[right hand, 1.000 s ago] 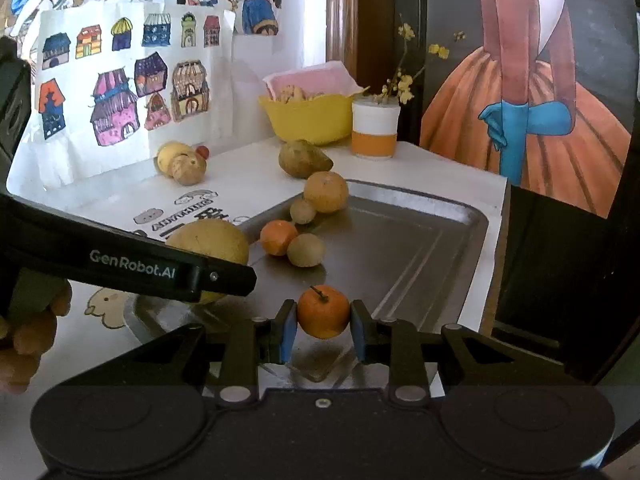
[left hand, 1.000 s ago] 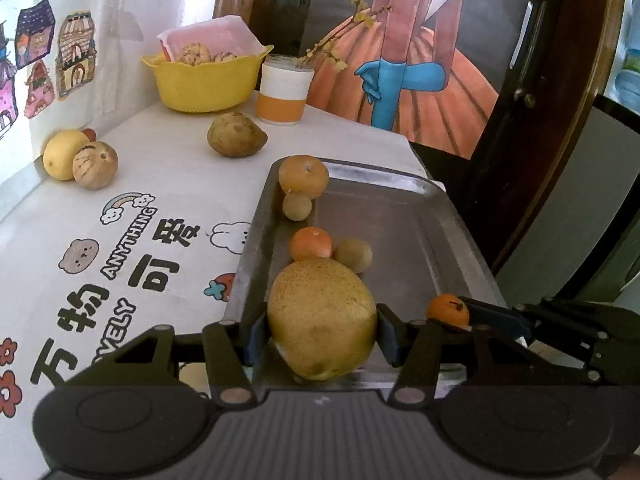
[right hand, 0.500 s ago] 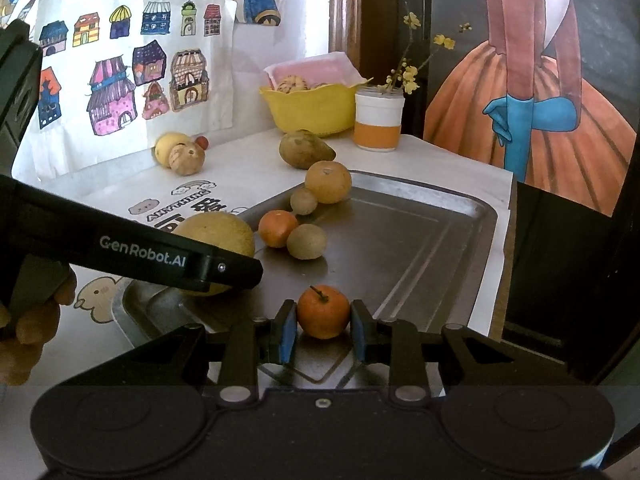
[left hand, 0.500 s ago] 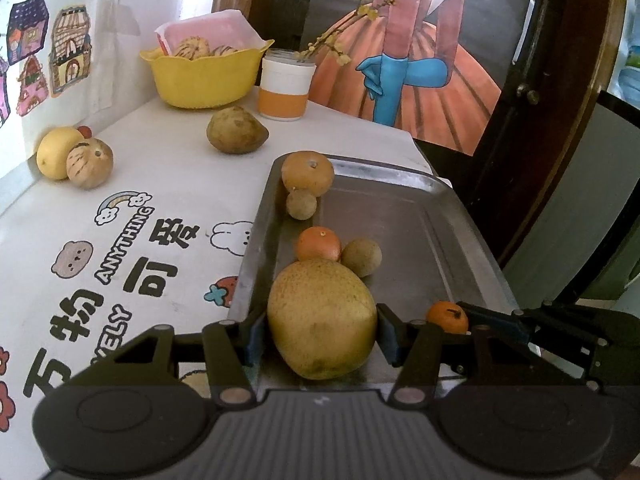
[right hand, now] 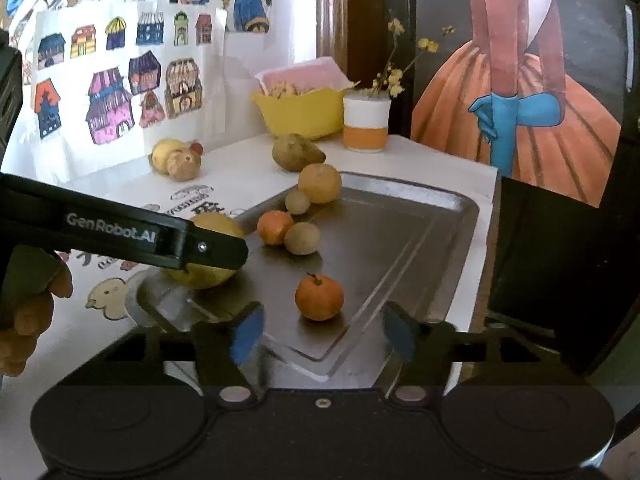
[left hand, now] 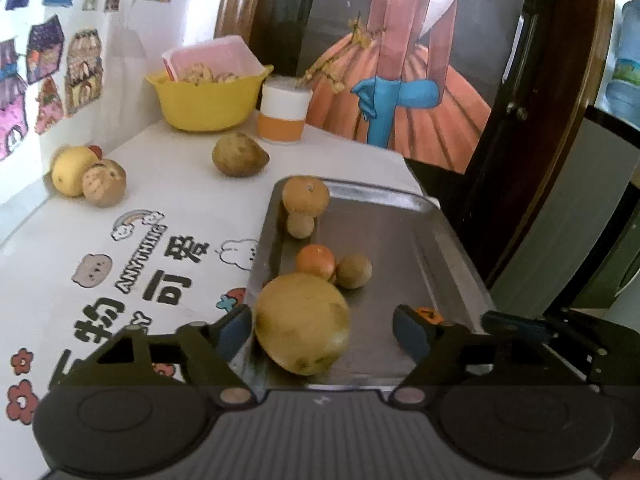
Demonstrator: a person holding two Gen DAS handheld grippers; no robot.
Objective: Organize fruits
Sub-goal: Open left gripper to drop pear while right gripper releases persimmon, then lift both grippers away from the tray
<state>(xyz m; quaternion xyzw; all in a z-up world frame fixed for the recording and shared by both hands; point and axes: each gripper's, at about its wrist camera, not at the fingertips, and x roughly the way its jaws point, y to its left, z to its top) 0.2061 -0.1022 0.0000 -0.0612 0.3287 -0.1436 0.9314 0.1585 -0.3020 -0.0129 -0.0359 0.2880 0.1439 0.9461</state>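
A steel tray holds several fruits. In the left wrist view, a large yellow fruit rests on the tray's near left corner, inside my open left gripper, touching neither pad. In the right wrist view, a small tangerine sits on the tray just beyond my open right gripper. Further back lie an orange, a brown round fruit, a small brown fruit and a tan orange. The left gripper's finger crosses the right wrist view.
On the white printed tablecloth lie a brown pear-like fruit and a yellow fruit beside a speckled one. A yellow bowl and a white-orange cup stand at the back. A hand holds the left gripper.
Both grippers opened. The large yellow fruit and the tangerine were let go and now rest on the tray; both grippers have drawn back slightly.
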